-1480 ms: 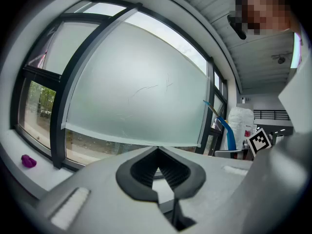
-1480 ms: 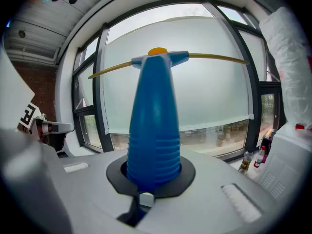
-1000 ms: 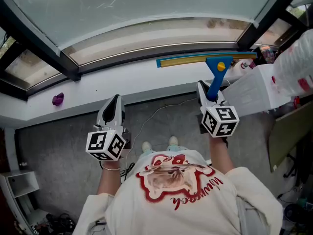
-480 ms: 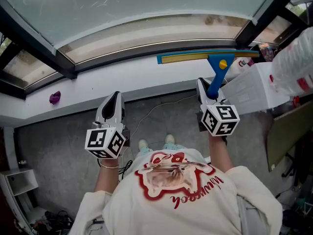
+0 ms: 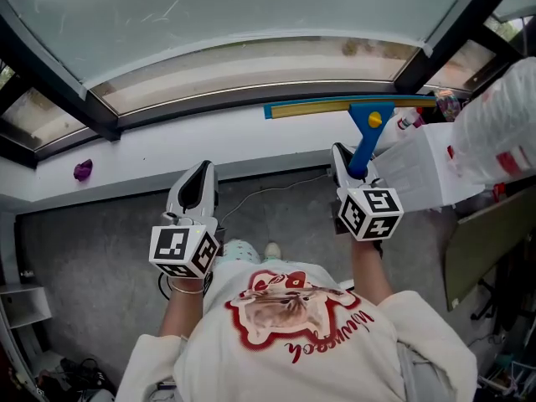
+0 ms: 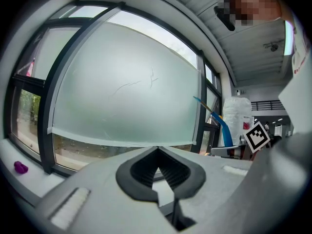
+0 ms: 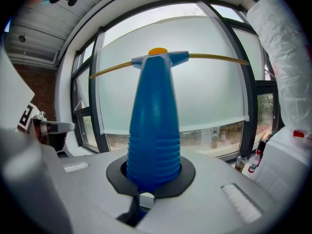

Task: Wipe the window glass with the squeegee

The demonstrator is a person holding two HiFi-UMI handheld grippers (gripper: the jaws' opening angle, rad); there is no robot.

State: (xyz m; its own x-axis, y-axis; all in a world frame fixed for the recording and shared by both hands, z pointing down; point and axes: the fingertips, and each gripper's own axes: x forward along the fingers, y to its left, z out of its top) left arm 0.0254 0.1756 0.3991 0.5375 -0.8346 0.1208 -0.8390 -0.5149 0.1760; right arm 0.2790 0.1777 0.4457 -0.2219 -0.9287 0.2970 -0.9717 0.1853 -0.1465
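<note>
The squeegee (image 5: 366,136) has a blue handle (image 7: 154,130) and a long yellow-edged blade (image 5: 335,105) lying level over the white sill, just below the frosted window glass (image 5: 234,7). My right gripper (image 5: 350,167) is shut on the handle's ribbed end, and the blade (image 7: 214,58) spans the pane ahead in the right gripper view. My left gripper (image 5: 199,184) hangs to the left, below the sill, shut with nothing between its jaws. The frosted pane (image 6: 126,96) fills the left gripper view; the squeegee (image 6: 222,126) shows at its right.
Black frame bars (image 5: 59,74) divide the window. A white sill (image 5: 184,145) runs under it with a small purple object (image 5: 82,171) at the left. Bottles (image 7: 252,161) and a white bagged bundle (image 5: 502,124) stand at the right. A grey floor with a cable (image 5: 260,193) lies below.
The right gripper and squeegee have shifted slightly left and up along the sill. The left gripper has barely moved. The view has panned a little.
</note>
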